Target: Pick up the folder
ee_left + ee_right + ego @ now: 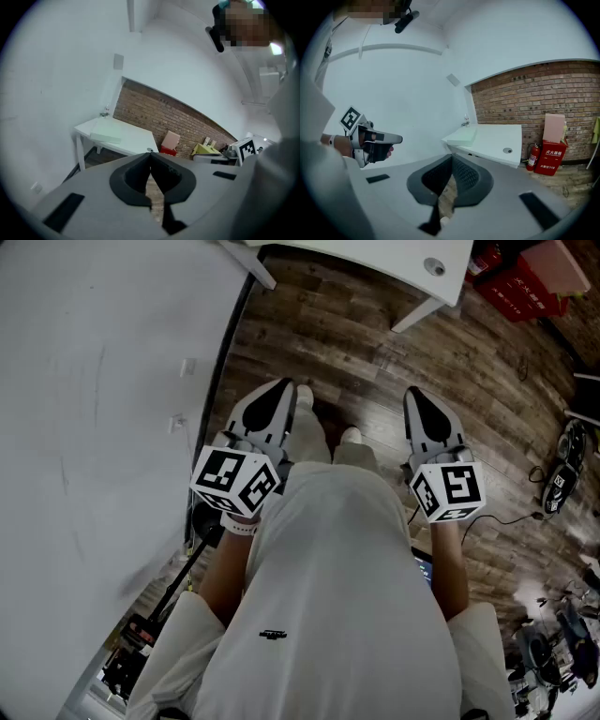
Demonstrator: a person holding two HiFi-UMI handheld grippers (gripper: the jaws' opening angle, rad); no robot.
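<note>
— Where is the folder?
— The pale green folder [107,132] lies flat on the white table [136,142] by the brick wall [154,112], well apart from both grippers.
— And the grippers?
— The left gripper [150,155] and the right gripper [451,158] both have their jaws closed together, holding nothing.

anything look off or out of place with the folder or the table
Nothing stands out. The pale green folder lies flat on the white table, and nothing looks spilled or damaged near it. The left gripper and the right gripper are both shut and empty, held well short of the table.
</note>
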